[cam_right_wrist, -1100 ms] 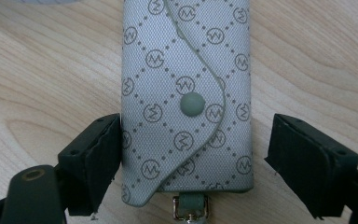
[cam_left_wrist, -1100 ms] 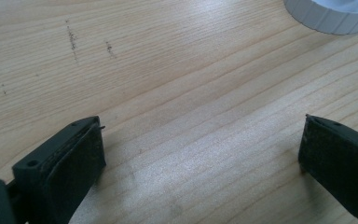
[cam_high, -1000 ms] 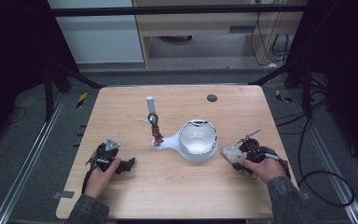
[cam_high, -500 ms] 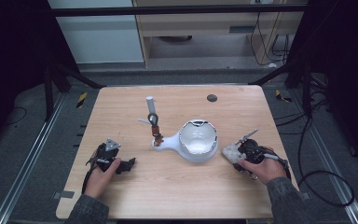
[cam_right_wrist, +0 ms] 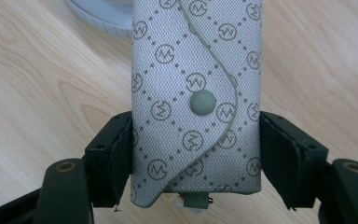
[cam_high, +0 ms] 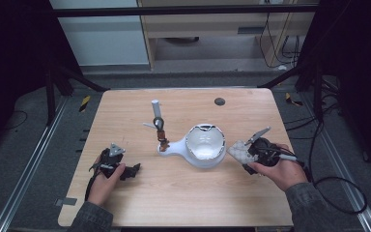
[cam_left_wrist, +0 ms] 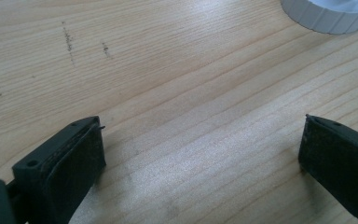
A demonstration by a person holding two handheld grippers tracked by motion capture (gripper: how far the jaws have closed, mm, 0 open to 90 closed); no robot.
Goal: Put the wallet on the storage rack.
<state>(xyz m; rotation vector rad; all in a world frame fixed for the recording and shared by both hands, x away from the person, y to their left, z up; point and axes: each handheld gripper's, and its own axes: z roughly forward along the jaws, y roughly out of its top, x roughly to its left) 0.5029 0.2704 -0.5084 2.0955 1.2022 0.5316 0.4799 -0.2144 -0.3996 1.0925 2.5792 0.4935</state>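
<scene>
A grey patterned pouch with a round snap button is clamped at its sides between the jaws of my right gripper. In the high view the pouch hangs just above the table, right of a white bowl-shaped piece, and my right gripper is held in the person's hand. My left gripper rests near the table's front left. Its jaws stand wide apart over bare wood in the left gripper view, with nothing between them.
The white piece has a spout-like handle pointing left to a small upright stand with a pale tube. Its ribbed rim is in the left gripper view's corner. A dark round spot marks the wooden table at the back.
The right hand has risen a little and lifted the pouch off the table beside the white piece. The left hand has stayed where it was.
</scene>
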